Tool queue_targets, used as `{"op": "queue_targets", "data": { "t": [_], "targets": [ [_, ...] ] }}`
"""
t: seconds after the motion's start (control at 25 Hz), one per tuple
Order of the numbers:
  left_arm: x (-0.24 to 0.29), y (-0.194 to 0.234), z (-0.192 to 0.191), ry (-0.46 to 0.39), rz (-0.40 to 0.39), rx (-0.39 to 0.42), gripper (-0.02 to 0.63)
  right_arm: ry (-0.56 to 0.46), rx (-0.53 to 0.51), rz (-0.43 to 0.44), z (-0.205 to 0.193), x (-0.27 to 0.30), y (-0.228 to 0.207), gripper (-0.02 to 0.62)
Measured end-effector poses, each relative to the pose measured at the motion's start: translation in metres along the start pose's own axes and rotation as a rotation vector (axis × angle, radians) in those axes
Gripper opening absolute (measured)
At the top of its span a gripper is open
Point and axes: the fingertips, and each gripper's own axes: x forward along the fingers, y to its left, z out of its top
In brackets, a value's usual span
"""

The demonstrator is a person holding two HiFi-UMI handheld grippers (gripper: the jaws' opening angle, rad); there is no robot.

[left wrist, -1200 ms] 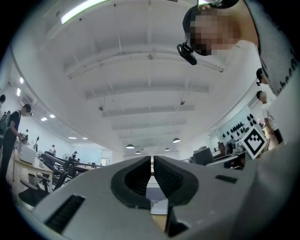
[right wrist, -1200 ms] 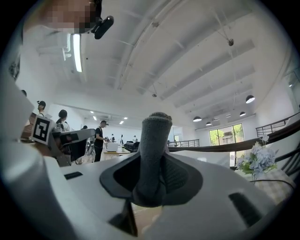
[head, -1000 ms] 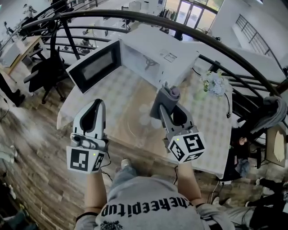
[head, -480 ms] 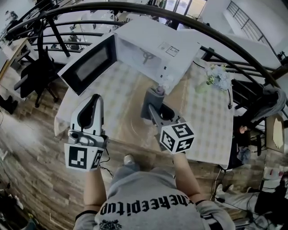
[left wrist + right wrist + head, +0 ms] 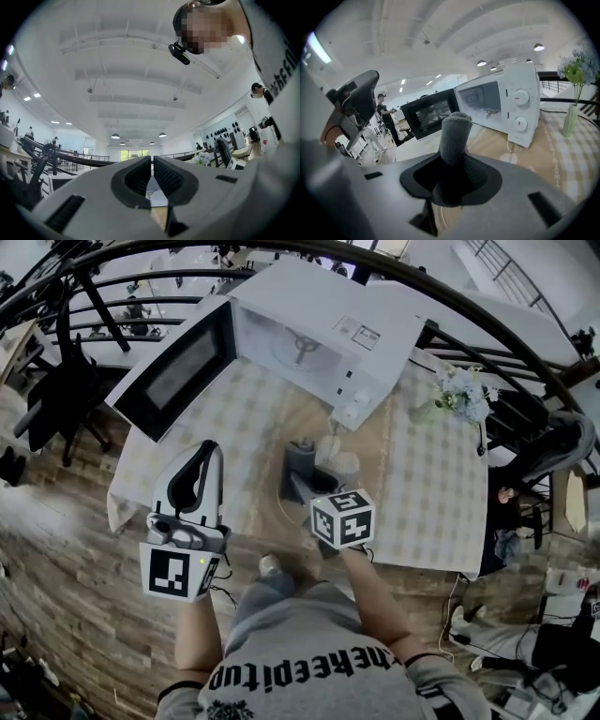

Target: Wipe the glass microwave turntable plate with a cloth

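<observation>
1 glass turntable plate [image 5: 361, 495] lies flat on the checked table [image 5: 427, 493], at 6 o'clock of 1 white microwave [image 5: 367, 332] whose door stands open. 1 grey cloth [image 5: 456, 133] is clamped between the jaws of the right gripper [image 5: 300, 461], above the plate; contact cannot be told. The left gripper [image 5: 206, 454], at 9 o'clock of the plate, has its jaws almost together on nothing. 1 flower vase [image 5: 461, 397] stands at 2 o'clock.

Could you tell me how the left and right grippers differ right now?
The right gripper is clamped on a grey cloth; the left gripper has jaws nearly together on nothing. The right gripper is over the middle of the table, before the microwave; the left gripper is by its near-left edge. Both point away from the person.
</observation>
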Motion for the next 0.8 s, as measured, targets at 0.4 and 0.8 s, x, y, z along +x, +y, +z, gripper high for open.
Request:
{"op": "queue_targets", "data": {
  "t": [0.4, 0.8],
  "targets": [
    [-0.011, 0.011, -0.044, 0.116, -0.026, -0.018, 0.018, 0.215, 0.05, -0.051, -0.043, 0.07, 0.003, 0.115],
    [-0.001, 0.024, -0.037, 0.071, 0.017, -0.027, 0.018, 0.322, -0.093, -0.085, -0.061, 0.108, 0.001, 0.115]
  ]
}}
